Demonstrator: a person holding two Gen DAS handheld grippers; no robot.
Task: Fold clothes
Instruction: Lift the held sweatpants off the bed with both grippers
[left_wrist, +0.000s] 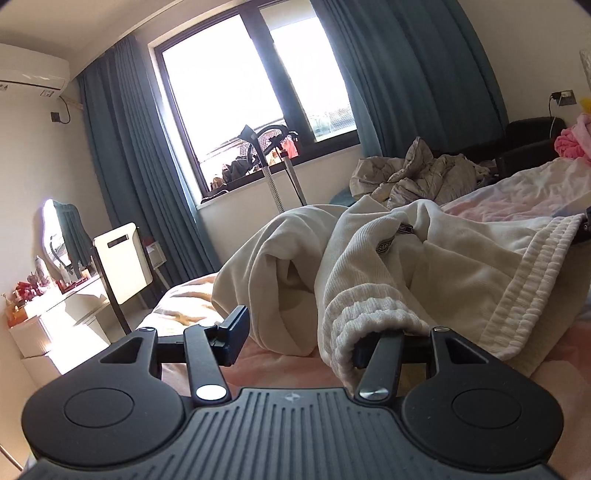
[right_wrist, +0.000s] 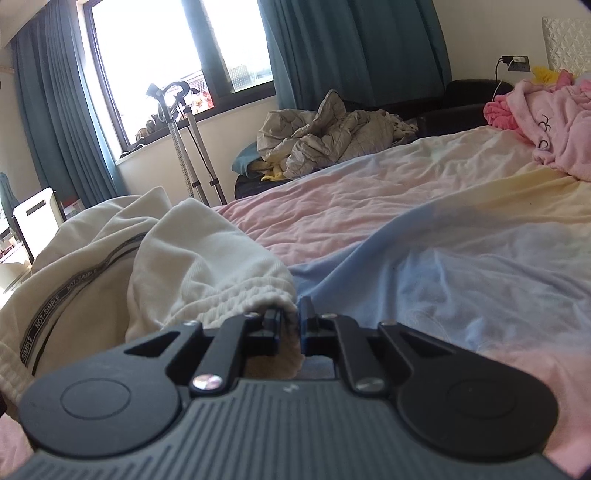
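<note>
Black two-finger left gripper stands with its jaws apart, the ribbed cuff of the cream-white knit garment draped over its right finger, not clamped. At twelve o'clock that garment lies bunched on the pink-and-blue bedsheet. Black right gripper is clenched on the garment's ribbed hem (a printed tape runs inside). Grey quilted jacket lies at one o'clock.

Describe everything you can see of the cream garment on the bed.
The cream knitted garment lies crumpled on the pastel pink-and-blue bedsheet. It has thick ribbed hems and a dark inner tape reading NOT SIMPLE. The right claw pinches one ribbed edge; another drapes over one finger of the open left claw.
</note>
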